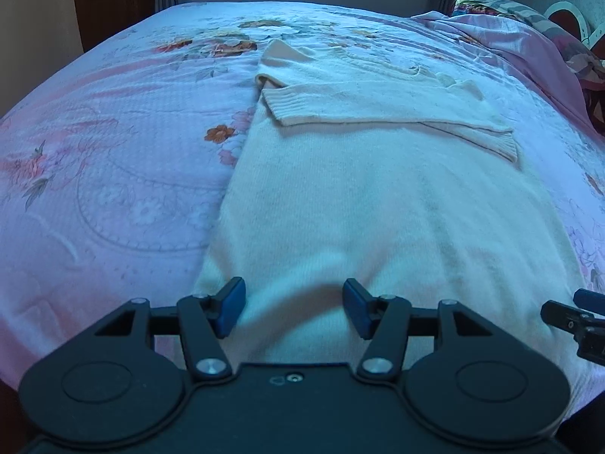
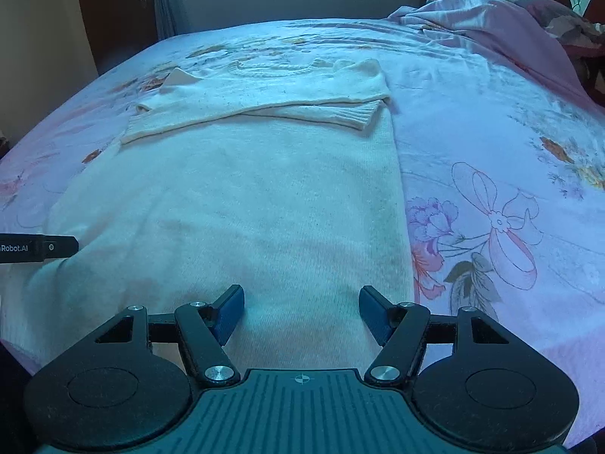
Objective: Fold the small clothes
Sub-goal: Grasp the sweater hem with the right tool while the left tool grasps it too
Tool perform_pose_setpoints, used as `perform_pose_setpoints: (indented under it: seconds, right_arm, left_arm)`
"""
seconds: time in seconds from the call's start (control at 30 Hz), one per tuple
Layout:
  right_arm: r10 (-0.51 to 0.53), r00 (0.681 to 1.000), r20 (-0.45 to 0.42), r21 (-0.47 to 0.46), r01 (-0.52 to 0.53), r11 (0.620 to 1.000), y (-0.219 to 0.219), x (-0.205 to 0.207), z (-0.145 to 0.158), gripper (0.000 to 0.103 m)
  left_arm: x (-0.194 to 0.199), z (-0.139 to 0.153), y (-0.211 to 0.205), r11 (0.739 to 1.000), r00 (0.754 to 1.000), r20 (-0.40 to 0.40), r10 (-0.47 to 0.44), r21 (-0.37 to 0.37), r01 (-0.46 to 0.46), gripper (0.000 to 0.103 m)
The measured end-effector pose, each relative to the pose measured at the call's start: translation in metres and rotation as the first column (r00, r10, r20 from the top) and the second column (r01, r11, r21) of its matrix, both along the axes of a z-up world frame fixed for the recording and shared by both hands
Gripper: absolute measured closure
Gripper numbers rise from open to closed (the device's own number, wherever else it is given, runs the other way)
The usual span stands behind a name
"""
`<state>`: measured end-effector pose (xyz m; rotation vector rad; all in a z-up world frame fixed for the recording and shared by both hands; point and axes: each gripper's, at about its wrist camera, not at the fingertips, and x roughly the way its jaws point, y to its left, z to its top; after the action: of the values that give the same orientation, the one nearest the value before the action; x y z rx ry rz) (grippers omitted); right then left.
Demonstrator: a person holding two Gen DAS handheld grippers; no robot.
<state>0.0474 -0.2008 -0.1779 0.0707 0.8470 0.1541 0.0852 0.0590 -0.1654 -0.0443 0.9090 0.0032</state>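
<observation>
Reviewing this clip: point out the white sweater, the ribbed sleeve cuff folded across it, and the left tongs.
white sweater (image 2: 234,204): right wrist view, middle of the body panel.
ribbed sleeve cuff (image 1: 281,104): left wrist view, ribbed end of the folded sleeve.
left tongs (image 1: 294,308): left wrist view, midway between the open blue tips.

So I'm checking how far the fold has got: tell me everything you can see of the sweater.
The sweater is a cream, fuzzy knit lying flat on the flowered bedspread, hem toward the cameras, cable-knit neckline at the far end. Both sleeves, with ribbed cuffs, are folded across the chest and overlap there. The body is still unfolded. The left gripper and right gripper are open above the hem; whether they touch it is unclear.
</observation>
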Motion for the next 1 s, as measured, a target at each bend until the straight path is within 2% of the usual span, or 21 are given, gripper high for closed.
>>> perform_pose_setpoints:
  seconds: [0.23, 0.47, 0.6, 0.73, 0.93, 0.97, 1.0]
  right_arm:
    - [-0.017, 1.000, -0.013, 0.017, 0.017, 1.000, -0.011, -0.025, -0.001, 0.036]
    - [-0.018, 0.999, -0.041, 0.022, 0.019, 1.000, -0.013, -0.048, -0.005, 0.036]
    - [-0.048, 0.997, -0.066, 0.028, 0.050, 0.998, -0.022, -0.058, -0.010, 0.036]
    - [-0.092, 0.990, -0.102, 0.072, 0.100, 0.992, -0.036, -0.062, -0.016, 0.036]
    - [-0.066, 0.990, -0.125, 0.111, 0.080, 0.991, -0.035, -0.063, -0.018, 0.036]
    - [-0.061, 0.990, -0.127, 0.117, 0.076, 0.990, -0.035, -0.063, -0.018, 0.037]
    - [-0.058, 0.990, -0.128, 0.123, 0.074, 0.990, -0.035, -0.063, -0.018, 0.042]
  left_arm:
    - [-0.023, 0.001, 0.006, 1.000, 1.000, -0.004, 0.001, -0.015, -0.002, 0.048]
    - [-0.046, 0.004, 0.024, 0.996, 0.998, -0.013, 0.063, -0.059, -0.064, 0.048]
    - [-0.055, -0.001, 0.041, 0.992, 0.993, -0.033, 0.110, -0.058, -0.112, 0.048]
    - [-0.060, -0.011, 0.059, 0.981, 0.988, -0.069, 0.141, -0.122, -0.149, 0.049]
    - [-0.062, -0.019, 0.065, 0.972, 0.988, -0.088, 0.128, -0.186, -0.142, 0.053]
    - [-0.062, -0.020, 0.067, 0.969, 0.988, -0.093, 0.124, -0.205, -0.141, 0.056]
    - [-0.061, -0.022, 0.068, 0.965, 0.988, -0.100, 0.121, -0.222, -0.141, 0.061]
